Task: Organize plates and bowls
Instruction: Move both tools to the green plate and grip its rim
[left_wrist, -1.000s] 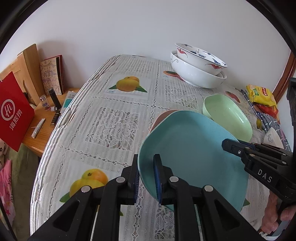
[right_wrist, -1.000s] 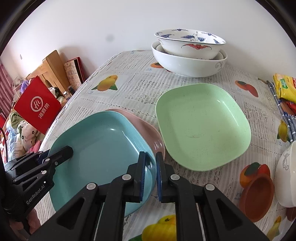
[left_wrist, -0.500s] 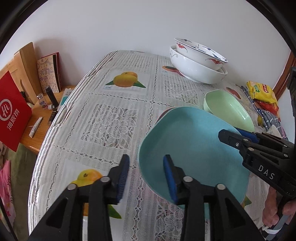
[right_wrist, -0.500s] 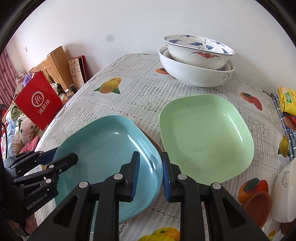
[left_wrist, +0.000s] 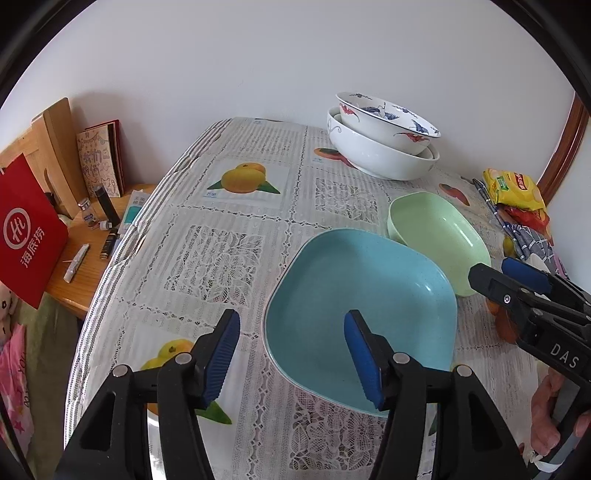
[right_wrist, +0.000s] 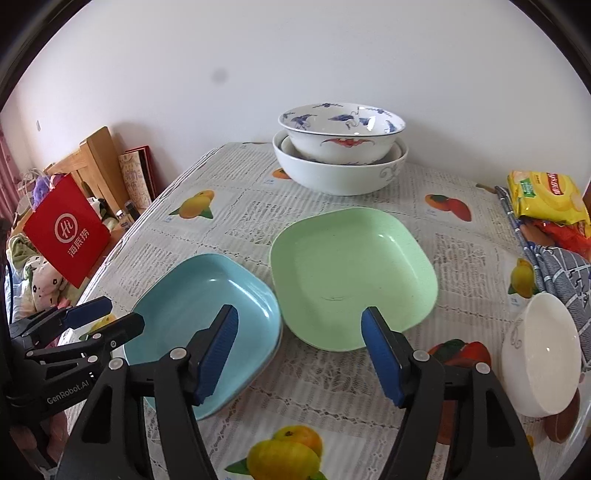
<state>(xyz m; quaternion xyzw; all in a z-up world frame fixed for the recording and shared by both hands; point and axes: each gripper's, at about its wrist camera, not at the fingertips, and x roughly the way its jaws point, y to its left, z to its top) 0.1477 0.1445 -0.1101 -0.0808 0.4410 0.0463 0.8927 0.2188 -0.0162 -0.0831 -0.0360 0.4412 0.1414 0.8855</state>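
Your right claw (right_wrist: 299, 354) stands wide open and empty at lower centre; the green plate (right_wrist: 352, 277) lies just beyond it, nearer its right finger. Your left claw (left_wrist: 291, 354), equally spread and holding nothing, hovers over the blue plate (left_wrist: 360, 314)'s near-left rim. The stacked bowls (right_wrist: 340, 158) sit at the bench's (right_wrist: 236, 206) far end, upper centre.

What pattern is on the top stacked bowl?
Blue and red painted motifs on white top bowl; clearest in the right wrist view.
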